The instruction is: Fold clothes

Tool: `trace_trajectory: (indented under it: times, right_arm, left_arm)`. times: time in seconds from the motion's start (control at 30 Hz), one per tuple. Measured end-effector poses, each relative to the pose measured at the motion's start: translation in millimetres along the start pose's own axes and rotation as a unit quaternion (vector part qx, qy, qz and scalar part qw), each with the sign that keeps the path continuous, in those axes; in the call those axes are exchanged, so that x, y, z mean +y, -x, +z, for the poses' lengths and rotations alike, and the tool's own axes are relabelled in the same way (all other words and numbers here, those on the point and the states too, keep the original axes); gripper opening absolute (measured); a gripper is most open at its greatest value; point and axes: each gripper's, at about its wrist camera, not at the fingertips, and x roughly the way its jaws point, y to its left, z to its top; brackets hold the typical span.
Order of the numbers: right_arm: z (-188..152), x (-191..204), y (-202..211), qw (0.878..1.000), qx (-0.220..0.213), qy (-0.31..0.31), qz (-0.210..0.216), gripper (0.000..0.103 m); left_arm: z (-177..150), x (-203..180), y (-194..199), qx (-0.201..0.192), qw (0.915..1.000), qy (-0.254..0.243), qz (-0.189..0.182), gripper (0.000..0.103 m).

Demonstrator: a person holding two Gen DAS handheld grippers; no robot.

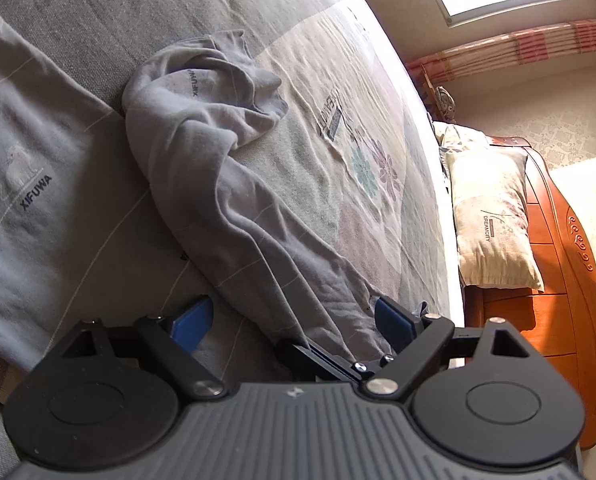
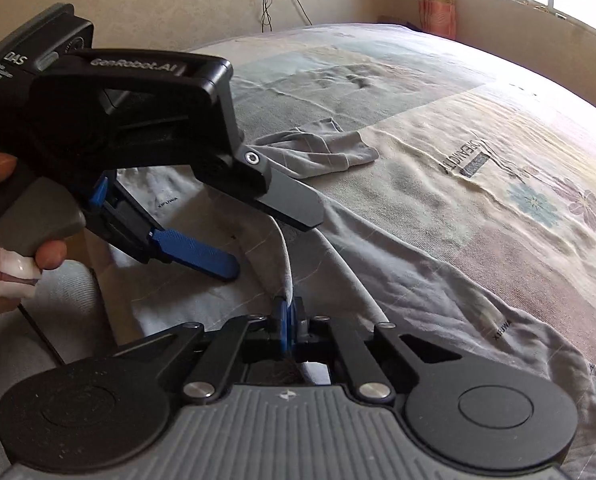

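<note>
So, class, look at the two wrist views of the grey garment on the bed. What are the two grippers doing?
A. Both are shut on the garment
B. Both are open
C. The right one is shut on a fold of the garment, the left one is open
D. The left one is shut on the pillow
C: the right gripper has its blue pads pressed together on a fold of the grey garment, while the left gripper has its fingers spread apart.

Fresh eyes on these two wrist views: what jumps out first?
The right gripper, low centre in its own view, is shut on a fold of the grey garment, which trails crumpled across the patterned bedspread. The left gripper hangs open just above the cloth, gripping nothing. A pillow leans on the orange wooden headboard at the far right.
</note>
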Motion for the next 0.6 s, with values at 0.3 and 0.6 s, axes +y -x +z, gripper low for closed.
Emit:
trace_trajectory:
  times: [0.3, 0.6]
  right_arm:
    - [-13, 5, 25, 0.996, 0.006, -0.028, 0.086, 0.008]
    - [-44, -27, 77, 0.996, -0.007, -0.077, 0.036, 0.022]
  left_arm:
    - [-6, 14, -8, -0.028, 0.9976, 0.019, -0.061, 0.091]
    - [-9, 13, -6, -0.073, 0.9951, -0.022, -0.063, 0.089]
